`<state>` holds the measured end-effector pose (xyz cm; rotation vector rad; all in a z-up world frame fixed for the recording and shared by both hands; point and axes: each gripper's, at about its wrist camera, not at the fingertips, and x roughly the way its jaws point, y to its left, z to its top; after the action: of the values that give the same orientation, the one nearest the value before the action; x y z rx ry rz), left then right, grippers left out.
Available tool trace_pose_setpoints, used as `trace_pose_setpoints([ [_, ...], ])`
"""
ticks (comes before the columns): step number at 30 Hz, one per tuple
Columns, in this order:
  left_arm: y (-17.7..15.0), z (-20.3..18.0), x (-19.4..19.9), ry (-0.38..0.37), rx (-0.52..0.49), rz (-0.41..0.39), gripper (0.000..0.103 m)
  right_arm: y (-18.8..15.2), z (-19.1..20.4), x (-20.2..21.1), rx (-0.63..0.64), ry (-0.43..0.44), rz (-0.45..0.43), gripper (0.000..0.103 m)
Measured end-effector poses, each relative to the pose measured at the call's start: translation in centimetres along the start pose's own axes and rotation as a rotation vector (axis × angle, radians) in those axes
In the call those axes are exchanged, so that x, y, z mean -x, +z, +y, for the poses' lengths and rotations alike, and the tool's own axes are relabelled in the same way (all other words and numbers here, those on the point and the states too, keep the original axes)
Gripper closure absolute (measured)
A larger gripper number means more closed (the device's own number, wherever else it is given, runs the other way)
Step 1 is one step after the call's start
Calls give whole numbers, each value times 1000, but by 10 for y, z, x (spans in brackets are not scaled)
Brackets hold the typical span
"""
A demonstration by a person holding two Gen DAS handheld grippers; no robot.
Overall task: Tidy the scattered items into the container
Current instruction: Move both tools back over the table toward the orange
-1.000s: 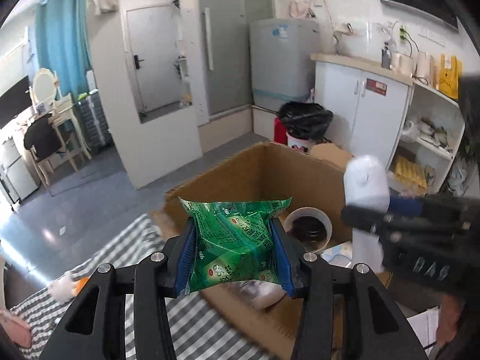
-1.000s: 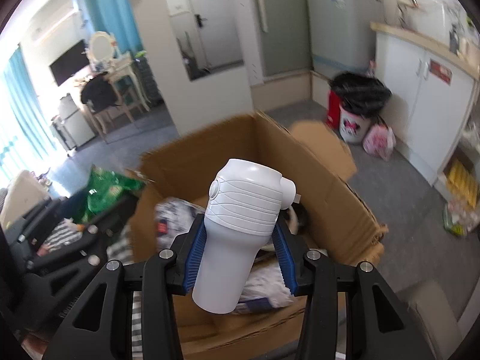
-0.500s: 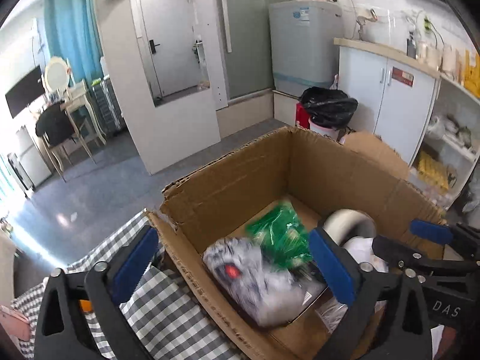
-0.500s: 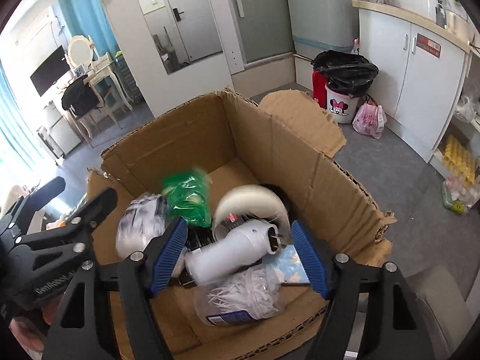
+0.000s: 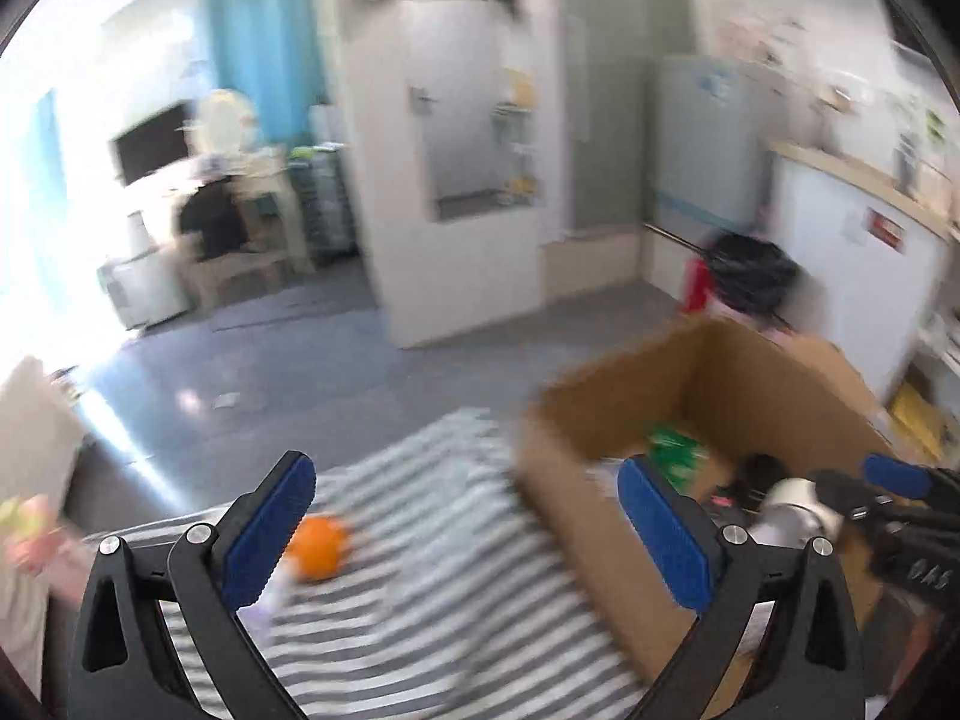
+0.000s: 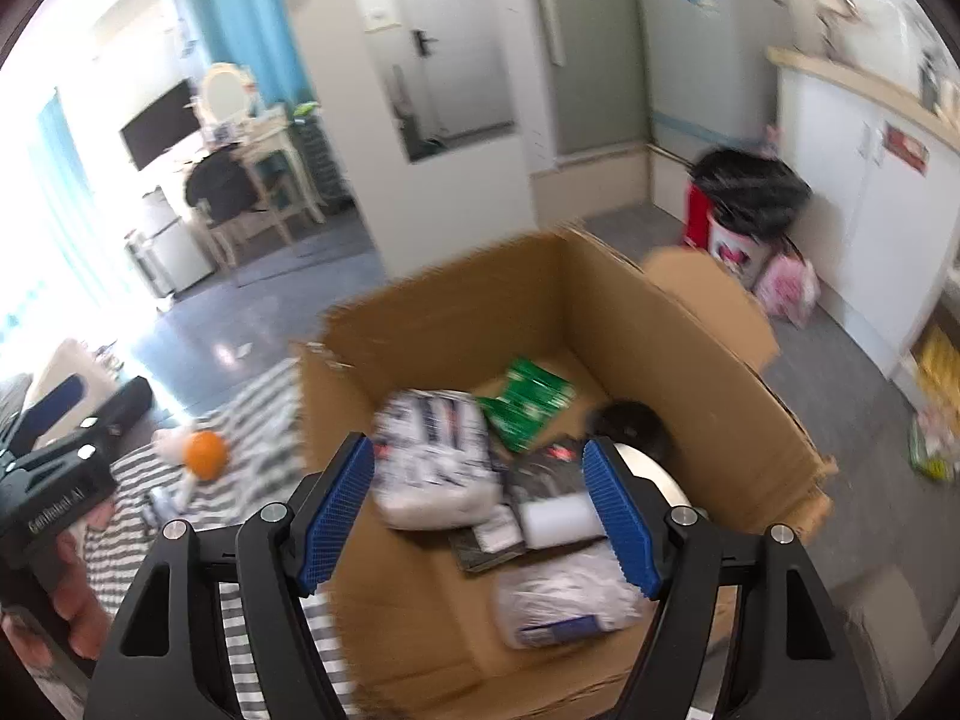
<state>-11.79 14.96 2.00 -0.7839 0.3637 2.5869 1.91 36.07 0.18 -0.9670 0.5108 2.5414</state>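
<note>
An open cardboard box [image 6: 690, 324] [image 5: 600, 414] holds a green packet [image 6: 528, 402] [image 5: 675, 450], a white hair dryer [image 6: 561, 516], a roll of tape [image 6: 651, 468] and several white wrapped packs [image 6: 429, 456]. My right gripper [image 6: 480, 516] is open and empty above the box's near side. My left gripper [image 5: 465, 531] is open and empty over the striped cloth [image 5: 432, 588], left of the box. An orange ball [image 5: 318, 546] [image 6: 205, 453] lies on the cloth by the left gripper's left finger. The left view is blurred.
A small white item [image 6: 171, 441] lies beside the orange ball. A black-bagged bin [image 6: 750, 204] and white cabinets [image 6: 864, 210] stand beyond the box. Grey floor lies past the cloth's far edge.
Both grippers opened and dropped the green packet and the hair dryer into the box. The left gripper has since swung left, over the cloth toward the orange ball.
</note>
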Motion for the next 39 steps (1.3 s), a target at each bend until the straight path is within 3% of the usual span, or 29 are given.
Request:
trace_pose_setpoints([
  [3, -5, 63, 27, 122, 89, -19, 0, 3, 33, 8, 52, 51, -36, 29],
  [8, -35, 144, 46, 248, 203, -4, 0, -4, 83, 1, 111, 131, -32, 27],
  [13, -83, 193, 32, 271, 282, 76, 0, -16, 126, -15, 175, 180, 9, 27],
  [17, -114, 200, 3, 231, 297, 144, 0, -24, 161, -39, 226, 208, 55, 27],
  [21, -130, 181, -25, 205, 275, 189, 0, -32, 190, -65, 267, 212, 101, 27],
  [28, -142, 165, -61, 144, 175, 196, 0, -39, 229, -120, 351, 181, 177, 28],
  [39, -152, 178, -96, 87, 220, 251, 0, -42, 263, -188, 383, 173, 268, 28],
])
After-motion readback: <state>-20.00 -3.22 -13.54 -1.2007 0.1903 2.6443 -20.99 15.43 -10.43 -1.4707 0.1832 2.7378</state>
